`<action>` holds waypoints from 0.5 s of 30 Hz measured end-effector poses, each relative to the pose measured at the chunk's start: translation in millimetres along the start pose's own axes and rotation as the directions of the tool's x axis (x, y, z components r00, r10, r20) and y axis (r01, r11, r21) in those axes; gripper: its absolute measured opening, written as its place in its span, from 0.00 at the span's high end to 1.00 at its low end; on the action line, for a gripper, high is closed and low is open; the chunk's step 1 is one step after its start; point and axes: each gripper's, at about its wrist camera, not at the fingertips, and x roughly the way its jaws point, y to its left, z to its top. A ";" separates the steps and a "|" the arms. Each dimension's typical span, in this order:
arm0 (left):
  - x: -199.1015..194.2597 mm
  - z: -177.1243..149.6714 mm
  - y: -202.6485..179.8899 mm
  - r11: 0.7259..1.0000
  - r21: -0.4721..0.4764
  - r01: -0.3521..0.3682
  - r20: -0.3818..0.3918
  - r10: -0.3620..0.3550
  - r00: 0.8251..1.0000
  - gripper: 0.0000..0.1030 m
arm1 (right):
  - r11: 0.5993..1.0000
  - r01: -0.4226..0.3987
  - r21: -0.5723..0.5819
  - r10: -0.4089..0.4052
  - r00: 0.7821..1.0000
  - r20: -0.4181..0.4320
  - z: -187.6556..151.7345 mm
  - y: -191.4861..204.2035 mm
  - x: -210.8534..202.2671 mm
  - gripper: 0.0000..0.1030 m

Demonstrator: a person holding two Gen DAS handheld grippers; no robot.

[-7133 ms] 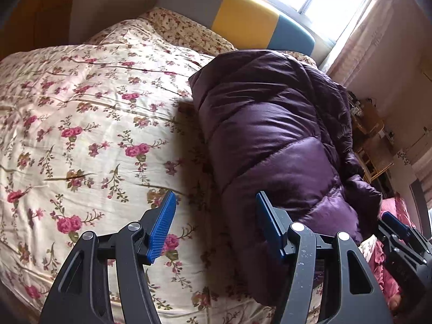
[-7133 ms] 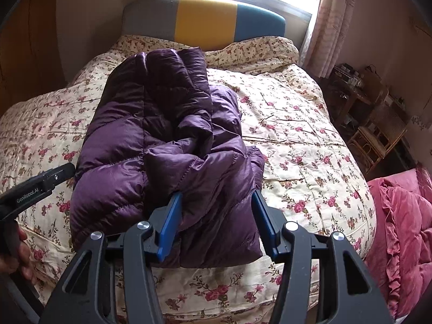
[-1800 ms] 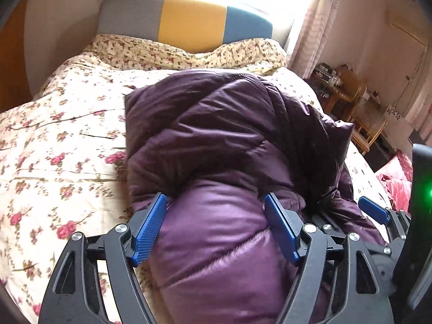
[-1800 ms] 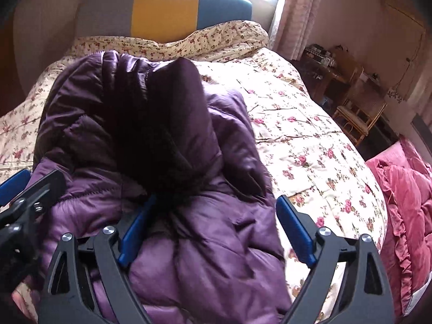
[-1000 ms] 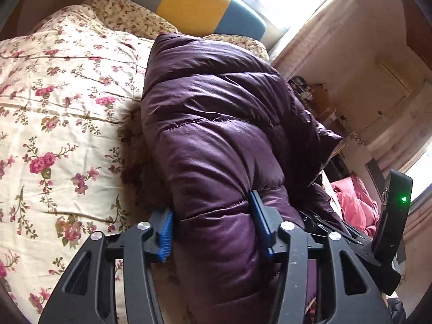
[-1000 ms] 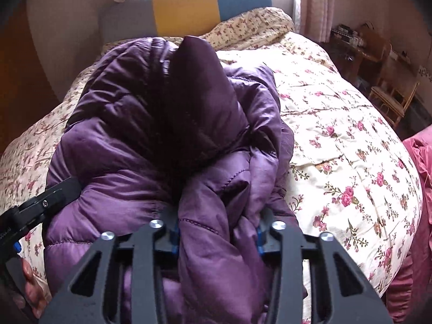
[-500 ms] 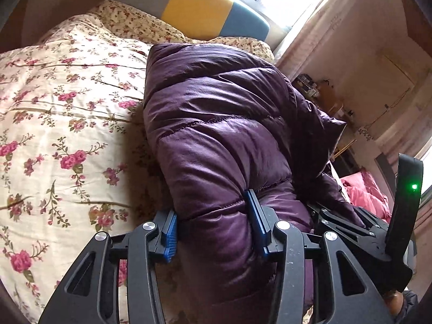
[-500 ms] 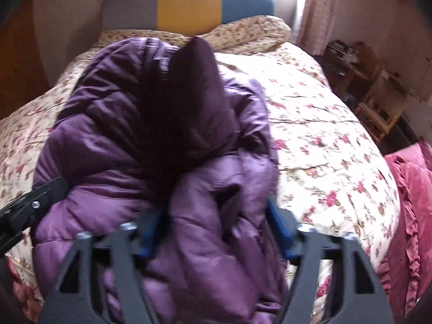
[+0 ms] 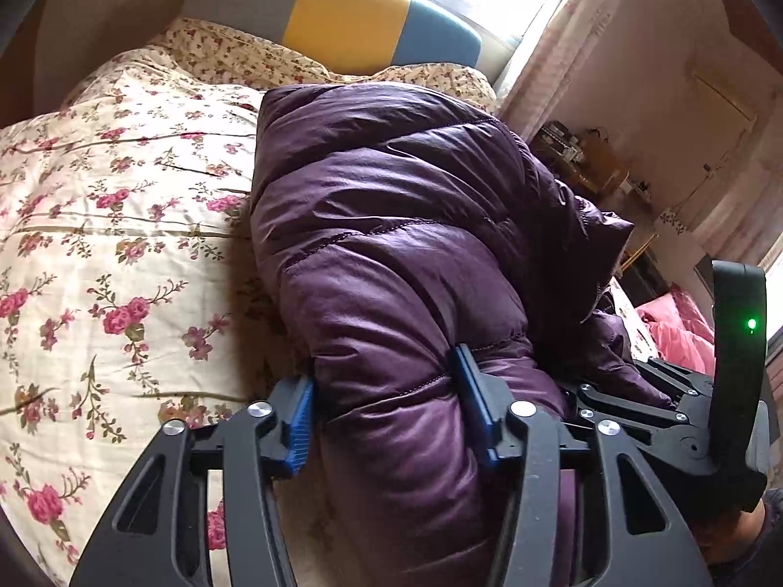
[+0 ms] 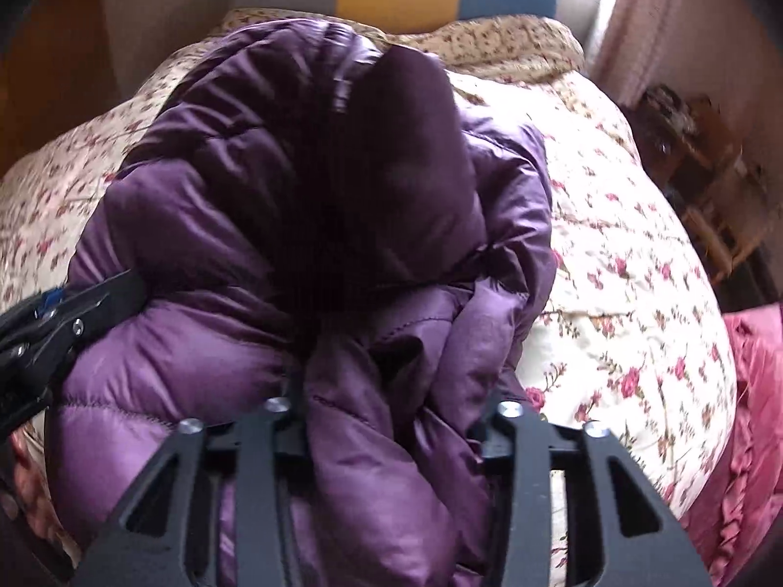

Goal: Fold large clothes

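A big purple puffer jacket (image 9: 391, 225) lies bundled lengthwise on a floral bedspread (image 9: 107, 225). My left gripper (image 9: 386, 401) is shut on the jacket's near left edge, its blue pads (image 9: 299, 420) pressed into the padding. My right gripper (image 10: 391, 420) is shut on the jacket's (image 10: 274, 225) near right folds; its pads are buried in the fabric. The left gripper shows at the left edge of the right wrist view (image 10: 58, 313), and the right gripper at the right of the left wrist view (image 9: 651, 411).
A grey, yellow and blue headboard (image 9: 342, 24) stands at the far end below a window. A cluttered wooden table and chair (image 9: 587, 161) stand right of the bed. A pink ruffled cloth (image 10: 748, 430) hangs at the bed's right side.
Both grippers closed on the jacket's near end over the last second. The near end of the jacket has risen slightly and the right wrist view has moved closer.
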 end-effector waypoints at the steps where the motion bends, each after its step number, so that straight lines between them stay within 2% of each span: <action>1: -1.4 -0.2 1.4 1.000 0.000 0.008 0.002 -0.008 1.000 0.55 | 1.000 0.008 -0.016 -0.008 1.000 0.010 0.2 4.5 -0.9 0.72; 3: -3.0 0.3 2.4 1.000 -0.003 0.018 0.004 -0.018 1.000 0.58 | 0.999 0.024 -0.045 -0.023 0.999 0.036 -1.8 11.9 -7.3 0.79; 6: -8.7 0.6 8.9 0.999 -0.023 0.036 0.012 -0.036 0.999 0.60 | 0.995 0.042 -0.088 -0.037 0.997 0.062 -5.4 19.6 -14.6 0.81; 11: -30.7 -2.1 23.5 0.999 -0.035 0.027 0.040 -0.025 0.999 0.62 | 0.978 0.049 -0.203 -0.030 0.995 0.096 -5.1 52.7 -28.2 0.83; 15: -56.1 -5.4 47.3 0.997 -0.074 0.002 0.070 0.003 0.998 0.62 | 0.960 0.016 -0.278 0.017 0.993 0.118 -2.2 83.4 -36.5 0.83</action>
